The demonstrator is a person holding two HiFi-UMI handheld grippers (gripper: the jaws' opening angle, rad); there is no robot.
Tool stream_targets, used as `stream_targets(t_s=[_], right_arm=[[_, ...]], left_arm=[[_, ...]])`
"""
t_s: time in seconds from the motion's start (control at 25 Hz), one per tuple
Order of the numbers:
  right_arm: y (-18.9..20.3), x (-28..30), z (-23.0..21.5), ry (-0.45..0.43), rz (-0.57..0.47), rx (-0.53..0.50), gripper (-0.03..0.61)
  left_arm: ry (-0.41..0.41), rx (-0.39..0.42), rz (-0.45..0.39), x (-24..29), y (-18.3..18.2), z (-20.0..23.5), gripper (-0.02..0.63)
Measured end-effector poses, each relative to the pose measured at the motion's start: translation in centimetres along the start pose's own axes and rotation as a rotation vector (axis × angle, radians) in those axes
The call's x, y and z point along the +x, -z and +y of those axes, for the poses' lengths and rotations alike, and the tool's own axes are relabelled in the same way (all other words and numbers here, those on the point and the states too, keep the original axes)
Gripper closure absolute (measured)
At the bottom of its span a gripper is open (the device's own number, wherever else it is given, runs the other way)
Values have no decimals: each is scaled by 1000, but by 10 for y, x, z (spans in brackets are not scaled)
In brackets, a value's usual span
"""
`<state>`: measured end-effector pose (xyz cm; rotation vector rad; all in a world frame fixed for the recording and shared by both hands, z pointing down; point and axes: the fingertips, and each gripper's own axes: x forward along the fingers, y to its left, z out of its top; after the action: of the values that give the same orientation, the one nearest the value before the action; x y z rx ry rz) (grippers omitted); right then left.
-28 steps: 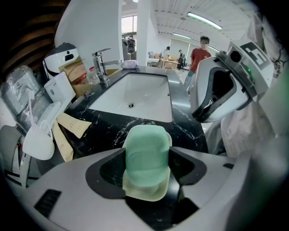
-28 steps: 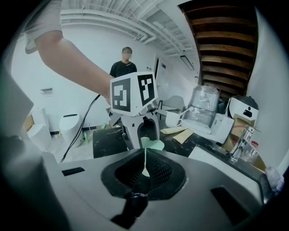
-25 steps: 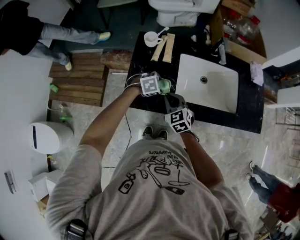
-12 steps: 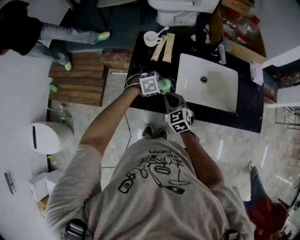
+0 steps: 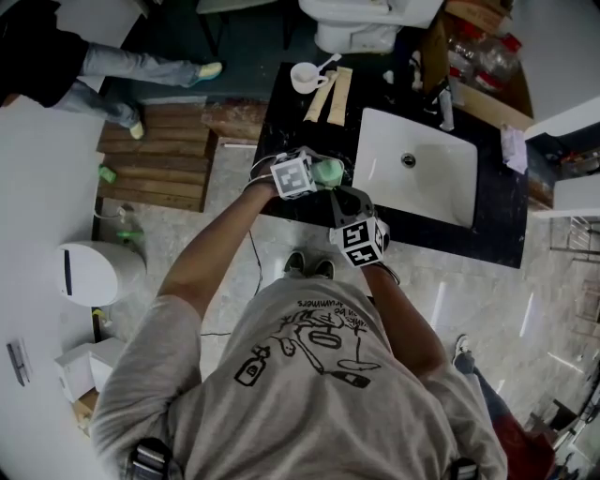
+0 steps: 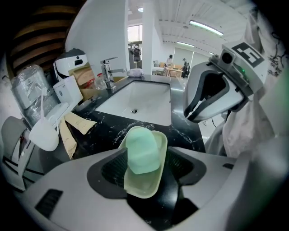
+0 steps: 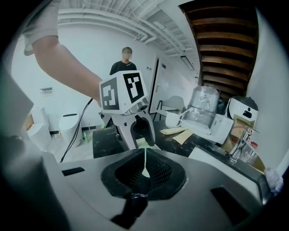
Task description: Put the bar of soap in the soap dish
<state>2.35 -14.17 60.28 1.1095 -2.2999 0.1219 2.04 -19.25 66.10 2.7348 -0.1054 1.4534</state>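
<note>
A mint-green bar of soap (image 6: 141,151) lies in a pale green soap dish (image 6: 143,186). My left gripper (image 6: 144,173) is shut on the dish and holds it in the air over the black counter's (image 5: 292,112) front edge. In the head view the soap (image 5: 328,171) shows just right of the left gripper's marker cube. My right gripper (image 6: 189,116) hangs close to the dish's right side, apart from it, jaws drawn together. In the right gripper view its pads (image 7: 156,169) nearly meet, and only a thin pale-green sliver shows between them, in line with the left gripper (image 7: 141,135).
A white sink (image 5: 375,159) with a faucet (image 5: 442,103) is set in the counter to the right. A white cup with a spoon (image 5: 302,77) and two tan packets (image 5: 328,94) lie at the counter's back. A person (image 7: 123,63) stands beyond, near a toilet (image 5: 366,23).
My left gripper with the dish and soap has shifted a little to the left. The right gripper has barely moved.
</note>
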Motion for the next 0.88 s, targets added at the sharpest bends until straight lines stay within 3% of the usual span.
stream_targets(t_s=[0.36,0.56,0.88], right_arm=[[-7,-5,-4,8,-24,14,555],[-15,-11,-6,12,-49,31,555],[-36,-25,-5,15,-100,65,555]], left_arm=[[-59,-88,-133,-27,-5,-8,364],[-102,-74,-197,-43,-15,-24,385],[-160,-188,-416,-79,-46,-43,480]])
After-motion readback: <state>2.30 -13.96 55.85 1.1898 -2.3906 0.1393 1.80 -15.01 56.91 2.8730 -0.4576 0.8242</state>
